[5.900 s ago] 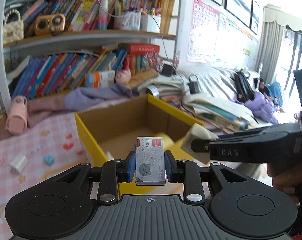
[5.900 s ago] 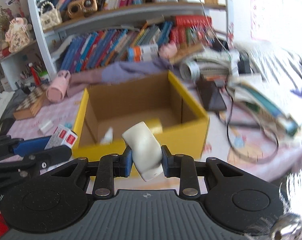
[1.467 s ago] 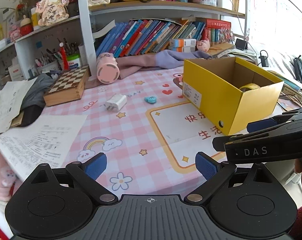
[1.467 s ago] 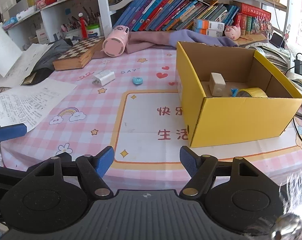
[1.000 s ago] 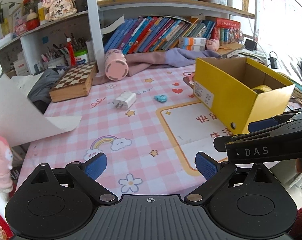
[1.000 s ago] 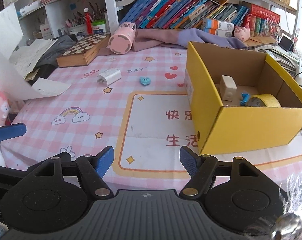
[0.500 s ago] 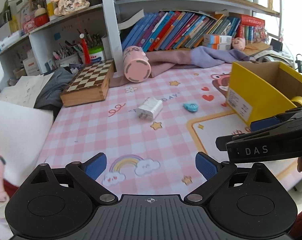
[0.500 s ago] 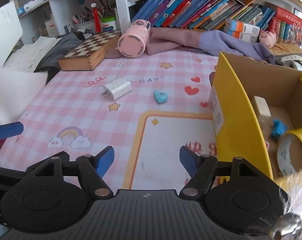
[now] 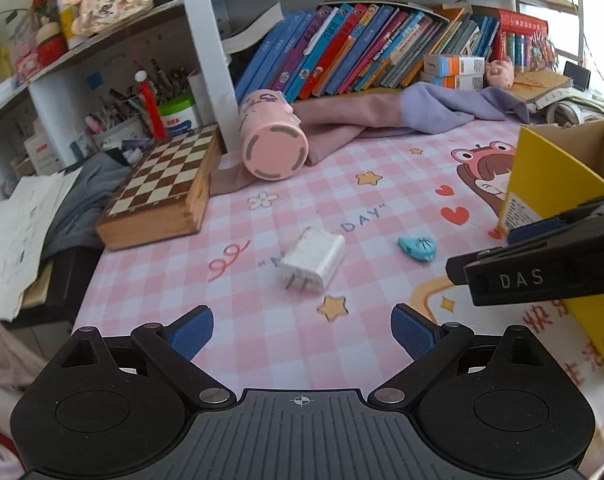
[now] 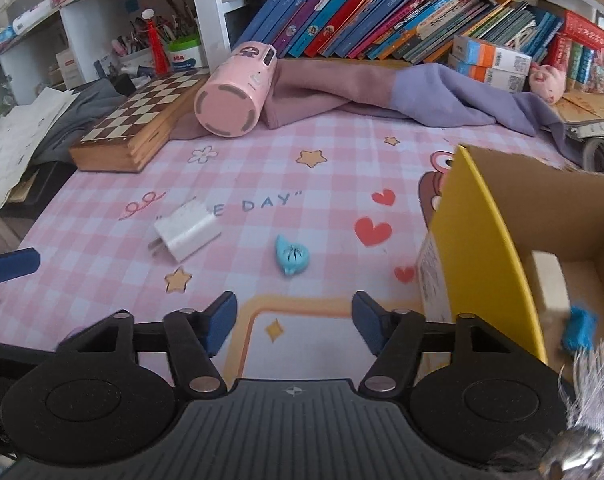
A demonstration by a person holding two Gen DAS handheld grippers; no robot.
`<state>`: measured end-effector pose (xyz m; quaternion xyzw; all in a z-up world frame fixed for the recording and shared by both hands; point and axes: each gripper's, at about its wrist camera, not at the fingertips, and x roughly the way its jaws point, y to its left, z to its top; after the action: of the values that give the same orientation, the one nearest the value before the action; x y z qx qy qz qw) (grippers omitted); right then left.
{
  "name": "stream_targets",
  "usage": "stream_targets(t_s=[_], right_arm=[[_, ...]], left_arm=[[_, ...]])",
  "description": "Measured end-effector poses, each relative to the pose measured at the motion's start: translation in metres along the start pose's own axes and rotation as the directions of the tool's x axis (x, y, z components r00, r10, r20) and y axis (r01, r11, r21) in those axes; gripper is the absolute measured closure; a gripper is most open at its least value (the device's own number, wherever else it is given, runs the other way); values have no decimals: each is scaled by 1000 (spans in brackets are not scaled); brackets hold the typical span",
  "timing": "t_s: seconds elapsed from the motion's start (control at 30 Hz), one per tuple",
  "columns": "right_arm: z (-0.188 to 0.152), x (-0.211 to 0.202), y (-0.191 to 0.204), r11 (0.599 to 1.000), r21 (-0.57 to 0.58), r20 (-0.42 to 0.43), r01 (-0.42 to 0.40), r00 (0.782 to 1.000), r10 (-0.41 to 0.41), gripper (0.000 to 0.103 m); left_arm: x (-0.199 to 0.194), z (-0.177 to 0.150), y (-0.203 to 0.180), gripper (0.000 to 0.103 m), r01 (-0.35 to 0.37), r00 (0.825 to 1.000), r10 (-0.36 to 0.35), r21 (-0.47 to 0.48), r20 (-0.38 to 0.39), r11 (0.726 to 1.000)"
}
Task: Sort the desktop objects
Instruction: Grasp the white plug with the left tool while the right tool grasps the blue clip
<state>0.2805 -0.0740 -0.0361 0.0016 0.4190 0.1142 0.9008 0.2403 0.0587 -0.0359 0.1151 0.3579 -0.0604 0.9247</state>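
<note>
Looking through the left wrist view, I see my left claw [image 9: 301, 330] spread wide and empty above the pink checked worktop [image 9: 262, 340]; a white charger [image 9: 313, 261] lies just ahead, a small blue clip [image 9: 417, 248] to its right. Right wrist view: right claw [image 10: 293, 322] closing on nothing, blue clip ahead, yellow box [image 10: 486, 248] at right.

A desk covered by a pink checked mat [image 9: 262, 344] printed with stars, hearts and a rainbow-free "DAY" script stands against white shelving [image 9: 206, 60]. The lower shelf holds a leaning row of books [image 10: 382, 12]; a side bay holds a crowded pen pot [image 9: 118, 120]. Daylight falls brightly from the right.
</note>
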Motion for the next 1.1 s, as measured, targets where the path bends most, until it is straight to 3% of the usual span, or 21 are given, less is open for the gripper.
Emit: stream_targets(t_s=[0.27, 0.53, 0.73, 0.77, 0.87, 1.1], right_arm=[[24, 42, 0, 1000, -2, -55, 2, 998, -3, 58], [39, 76, -1, 1000, -8, -104, 10, 995, -11, 63], [40, 85, -1, 999, -31, -113, 14, 993, -18, 69], [40, 85, -1, 999, -36, -110, 18, 994, -22, 74], [41, 86, -2, 999, -44, -103, 21, 994, -25, 79], [40, 76, 1, 999, -40, -75, 13, 997, -16, 80]], left_arm=[[41, 17, 5, 7, 32, 999, -32, -4, 24, 999], [91, 26, 7, 14, 78, 997, -78, 30, -23, 996], [109, 25, 4, 32, 129, 990, -126, 49, -62, 990], [110, 25, 4, 34, 137, 989, -134, 46, -57, 990], [110, 26, 6, 50, 142, 989, -140, 44, -48, 989], [98, 25, 9, 58, 143, 988, -142, 22, -54, 989]])
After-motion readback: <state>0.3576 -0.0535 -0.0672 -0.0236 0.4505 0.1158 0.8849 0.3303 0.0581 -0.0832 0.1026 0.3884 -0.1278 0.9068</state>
